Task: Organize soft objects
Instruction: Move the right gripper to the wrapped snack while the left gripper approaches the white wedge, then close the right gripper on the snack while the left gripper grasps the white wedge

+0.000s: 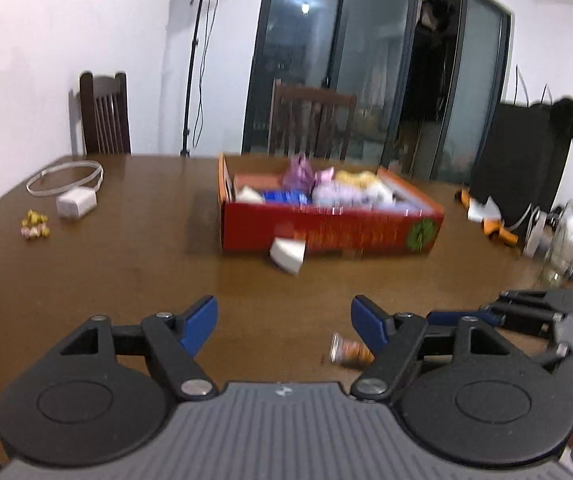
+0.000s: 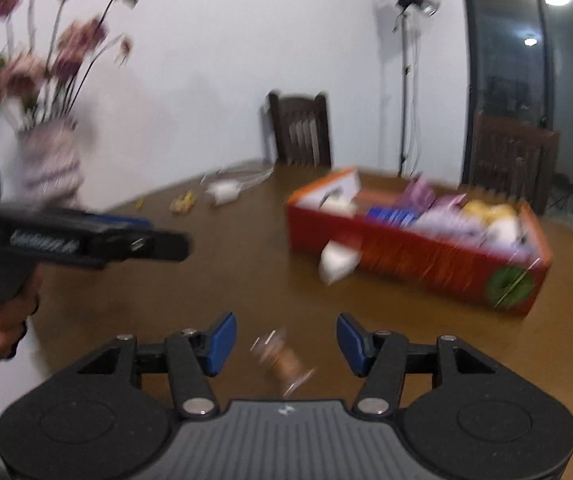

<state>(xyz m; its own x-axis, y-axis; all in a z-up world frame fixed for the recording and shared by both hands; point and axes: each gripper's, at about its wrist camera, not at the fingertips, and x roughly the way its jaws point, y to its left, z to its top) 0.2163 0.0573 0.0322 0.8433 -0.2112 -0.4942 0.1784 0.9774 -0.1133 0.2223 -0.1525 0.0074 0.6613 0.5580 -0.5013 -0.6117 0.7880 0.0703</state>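
Both your grippers hang open over the brown table [image 1: 86, 272] with nothing clamped. Your left gripper [image 1: 284, 322] gapes wide; your right gripper [image 2: 286, 340] stands narrower, a small blurred wrapped object [image 2: 280, 360] lying loose between its pads. Further out, mid-frame right, the red box [image 1: 366, 234] holds soft toys [image 1: 346, 192]; a white soft piece [image 1: 286, 254] lies against its front wall.

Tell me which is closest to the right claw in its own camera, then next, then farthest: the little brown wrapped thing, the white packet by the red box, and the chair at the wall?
1. Little brown wrapped thing: on the table, right between the open right claw's fingers.
2. White packet: farther out, against the red box's near side.
3. Chair: beyond the table, at the wall.
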